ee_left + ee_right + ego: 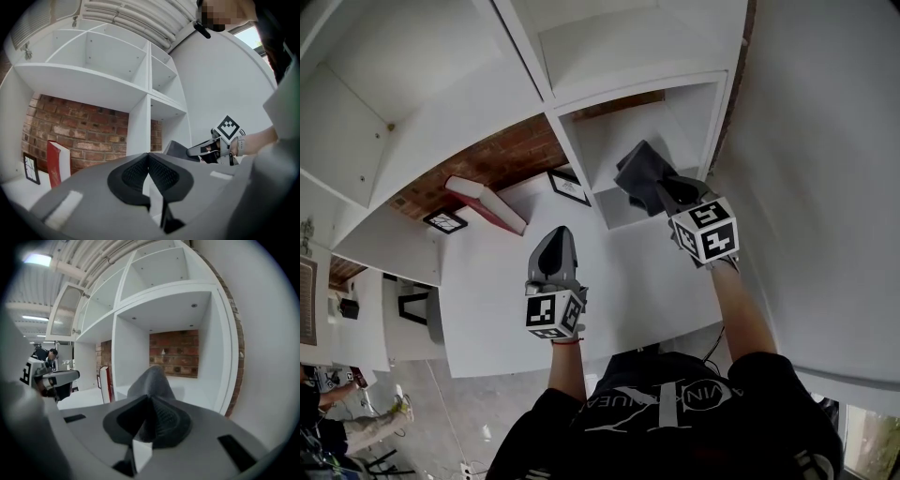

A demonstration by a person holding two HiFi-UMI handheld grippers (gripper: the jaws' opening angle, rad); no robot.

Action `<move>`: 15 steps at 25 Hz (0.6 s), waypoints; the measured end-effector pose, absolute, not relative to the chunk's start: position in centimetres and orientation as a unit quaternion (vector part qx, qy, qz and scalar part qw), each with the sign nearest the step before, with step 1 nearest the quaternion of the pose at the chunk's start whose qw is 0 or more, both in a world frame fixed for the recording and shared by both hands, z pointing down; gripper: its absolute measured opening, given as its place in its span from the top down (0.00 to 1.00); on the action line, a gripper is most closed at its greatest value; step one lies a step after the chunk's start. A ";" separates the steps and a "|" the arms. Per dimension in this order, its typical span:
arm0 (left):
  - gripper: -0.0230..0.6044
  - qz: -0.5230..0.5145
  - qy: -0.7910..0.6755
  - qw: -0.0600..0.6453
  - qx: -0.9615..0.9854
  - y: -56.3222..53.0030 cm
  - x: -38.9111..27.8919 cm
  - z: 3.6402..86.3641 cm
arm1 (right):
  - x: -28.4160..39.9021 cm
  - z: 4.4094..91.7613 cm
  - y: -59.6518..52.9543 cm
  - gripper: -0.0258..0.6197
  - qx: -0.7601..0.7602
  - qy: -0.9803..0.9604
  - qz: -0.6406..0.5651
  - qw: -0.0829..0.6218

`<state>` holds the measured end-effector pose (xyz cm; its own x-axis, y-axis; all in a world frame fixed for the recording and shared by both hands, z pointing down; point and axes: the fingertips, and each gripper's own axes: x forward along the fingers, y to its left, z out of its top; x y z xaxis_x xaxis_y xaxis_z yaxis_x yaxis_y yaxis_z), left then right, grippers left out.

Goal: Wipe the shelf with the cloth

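White shelf (487, 281) fills the scene. A grey cloth (639, 172), pinched in the right gripper's (664, 194) closed jaws, is at the far-right compartment, apparently to wipe it. The left gripper (555, 239), jaws together and empty, hangs clear at left.

A white shelving unit (140, 101) of open compartments stands against a red brick wall (89, 129), which shows through its open back, and a plain white wall (825, 141) adjoins it on the right. Overhead, the ceiling (93, 258) carries pipes and a lit strip light (36, 259). A window (248, 36) lets in daylight, and the floor (441, 412), seen in the head view, is pale grey.
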<state>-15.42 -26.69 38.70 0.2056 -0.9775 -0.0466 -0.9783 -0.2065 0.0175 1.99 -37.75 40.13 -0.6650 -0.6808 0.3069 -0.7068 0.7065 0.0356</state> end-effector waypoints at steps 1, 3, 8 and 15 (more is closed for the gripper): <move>0.94 0.024 0.634 0.009 -0.773 -26.2 -15.6 38.6 | 1.9 40.1 -37.2 0.91 0.376 -0.913 0.037 0.151; 0.94 0.026 0.643 0.012 -0.766 -25.2 -16.0 38.3 | 1.8 39.8 -36.0 0.91 0.368 -0.917 0.023 0.151; 0.94 0.026 0.656 0.025 -0.754 -22.6 -16.3 37.2 | 1.9 38.9 -33.2 0.91 0.347 -0.926 0.008 0.148; 0.94 0.037 0.668 0.035 -0.742 -19.2 -16.5 36.2 | 3.1 37.6 -29.2 0.91 0.337 -0.930 -0.016 0.145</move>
<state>-16.52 -19.18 36.17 0.1048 -0.9893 -0.1016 -0.9945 -0.1050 -0.0029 3.13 -29.16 37.61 -0.7302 -0.6320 0.2597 -0.6229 0.7719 0.1270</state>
